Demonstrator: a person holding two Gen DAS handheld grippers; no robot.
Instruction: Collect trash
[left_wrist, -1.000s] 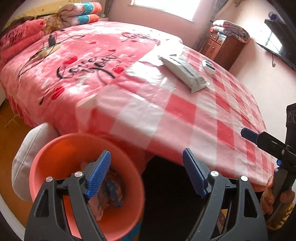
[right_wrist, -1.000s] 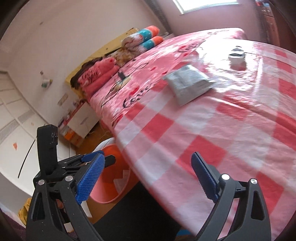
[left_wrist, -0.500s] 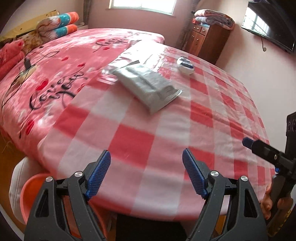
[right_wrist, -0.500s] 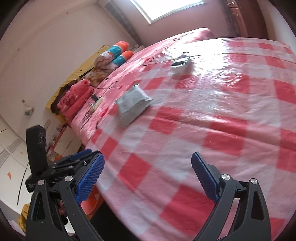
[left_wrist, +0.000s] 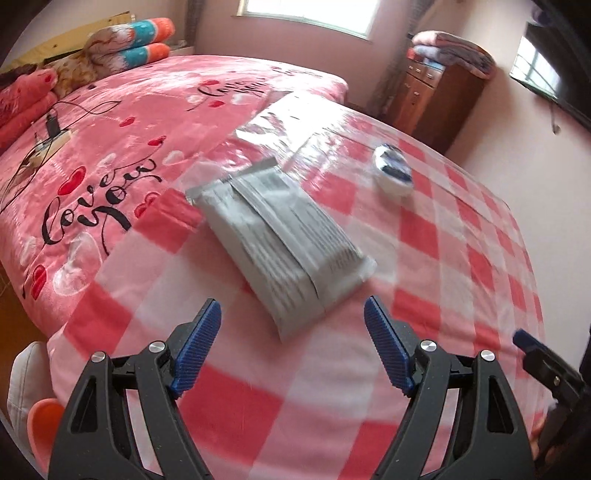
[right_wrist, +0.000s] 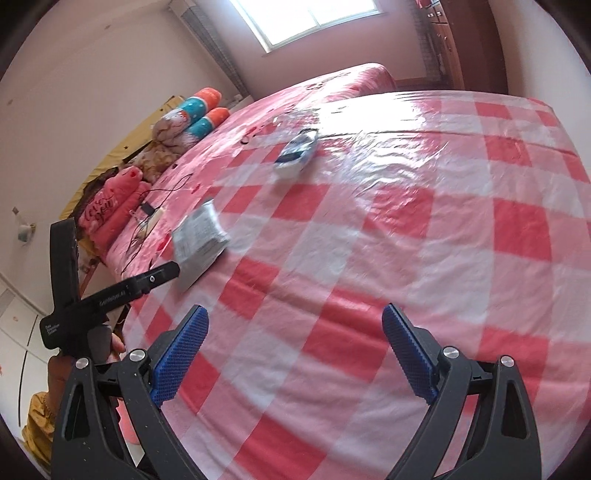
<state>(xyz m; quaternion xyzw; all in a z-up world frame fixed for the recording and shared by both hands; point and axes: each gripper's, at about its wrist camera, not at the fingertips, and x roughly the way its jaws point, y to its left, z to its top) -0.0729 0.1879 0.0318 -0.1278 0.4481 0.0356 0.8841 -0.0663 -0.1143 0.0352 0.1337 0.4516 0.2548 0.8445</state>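
A grey plastic packet (left_wrist: 280, 236) lies on the pink checked sheet (left_wrist: 461, 258) of the bed, just ahead of my open, empty left gripper (left_wrist: 291, 347). It also shows in the right wrist view (right_wrist: 199, 236). A small white and blue wrapper (left_wrist: 393, 173) lies farther back right, and shows in the right wrist view (right_wrist: 297, 151). My right gripper (right_wrist: 295, 354) is open and empty over the sheet. The orange bin (left_wrist: 44, 424) peeks in at the lower left.
A pink quilt with black writing (left_wrist: 110, 173) covers the left of the bed, with a charger and cable (left_wrist: 51, 129) on it. Pillows (left_wrist: 129, 40) lie at the head. A wooden dresser (left_wrist: 436, 96) stands beyond the bed. A white cushion (left_wrist: 22, 376) sits beside the bin.
My left gripper has risen from over the orange bin and moved forward over the bed toward the grey packet. My right gripper has also moved forward over the sheet. Both stay open.
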